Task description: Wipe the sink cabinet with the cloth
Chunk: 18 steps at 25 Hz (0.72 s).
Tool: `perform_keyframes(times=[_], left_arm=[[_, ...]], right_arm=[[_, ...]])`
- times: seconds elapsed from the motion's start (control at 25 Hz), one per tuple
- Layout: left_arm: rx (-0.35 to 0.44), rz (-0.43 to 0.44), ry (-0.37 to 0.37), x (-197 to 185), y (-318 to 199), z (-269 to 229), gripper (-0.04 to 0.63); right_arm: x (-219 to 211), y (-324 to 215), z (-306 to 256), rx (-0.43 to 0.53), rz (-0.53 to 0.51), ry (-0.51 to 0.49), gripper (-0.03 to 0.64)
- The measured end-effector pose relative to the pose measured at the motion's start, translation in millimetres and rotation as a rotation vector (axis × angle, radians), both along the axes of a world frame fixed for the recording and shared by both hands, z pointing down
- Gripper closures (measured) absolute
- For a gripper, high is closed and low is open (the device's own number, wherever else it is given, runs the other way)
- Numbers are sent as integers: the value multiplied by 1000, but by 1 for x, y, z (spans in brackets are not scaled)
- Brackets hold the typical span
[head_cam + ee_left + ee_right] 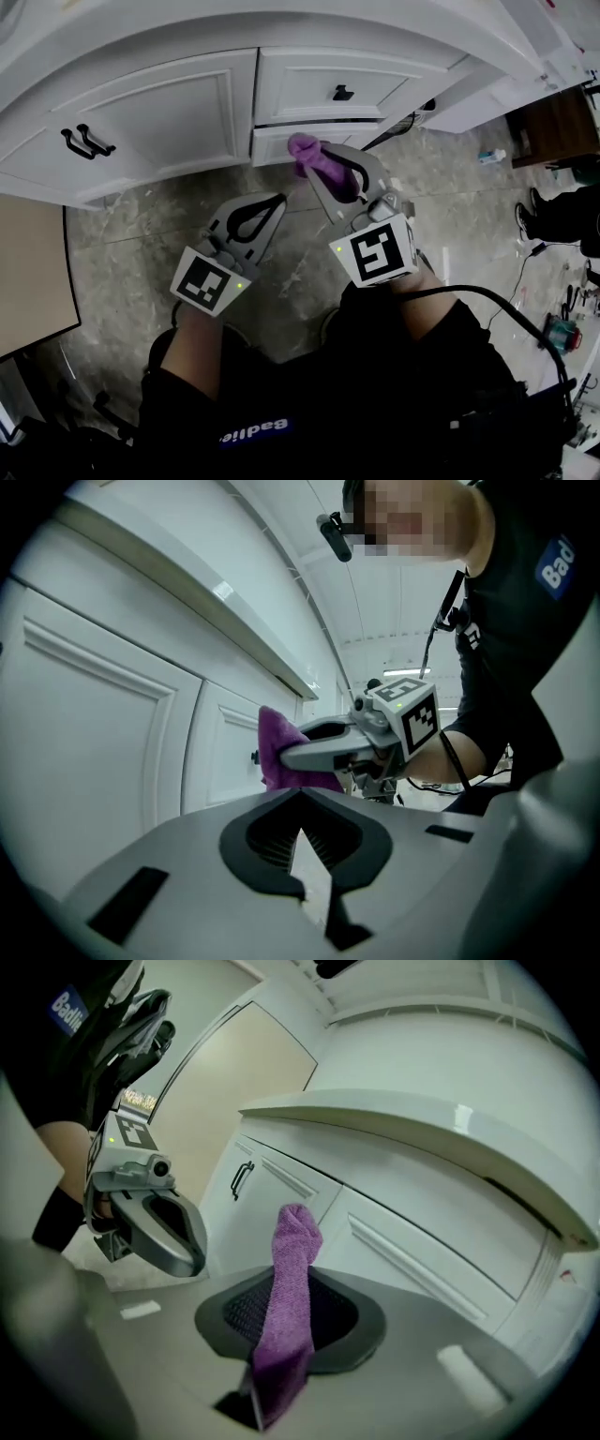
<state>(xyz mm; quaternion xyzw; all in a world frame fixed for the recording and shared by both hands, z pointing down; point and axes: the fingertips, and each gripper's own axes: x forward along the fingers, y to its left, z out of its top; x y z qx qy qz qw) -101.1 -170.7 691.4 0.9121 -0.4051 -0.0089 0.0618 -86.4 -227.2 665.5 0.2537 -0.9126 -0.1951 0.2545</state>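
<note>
We hold a cloth (307, 154) by the sink cabinet (178, 112).
Our right gripper (323, 178) pinches the purple cloth near it; our left gripper (273, 201) is pressed together, empty.

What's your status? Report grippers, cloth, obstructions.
Right gripper shut on purple cloth. Left gripper shut, empty, off to the side. Cloth's tip at sink cabinet, by lower drawer front; contact unclear. No obstruction seen.

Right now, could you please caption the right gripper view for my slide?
Right gripper shut on a purple cloth, facing the white sink cabinet, with the empty left gripper alongside.
</note>
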Motion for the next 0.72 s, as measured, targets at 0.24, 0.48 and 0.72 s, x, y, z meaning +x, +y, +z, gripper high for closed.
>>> perform_keyframes(times=[0.24,0.48,0.72], left_arm=[[19,-19,44,-16,9,-6,604],[20,-42,34,-27,4,4,604],[27,-44,39,-29,0,7,604]], right_arm=[[-20,-20,-45,207,14,163,545],[-39,-53,-99,538,69,354,545],[-50,-75,-81,625,98,464,543]])
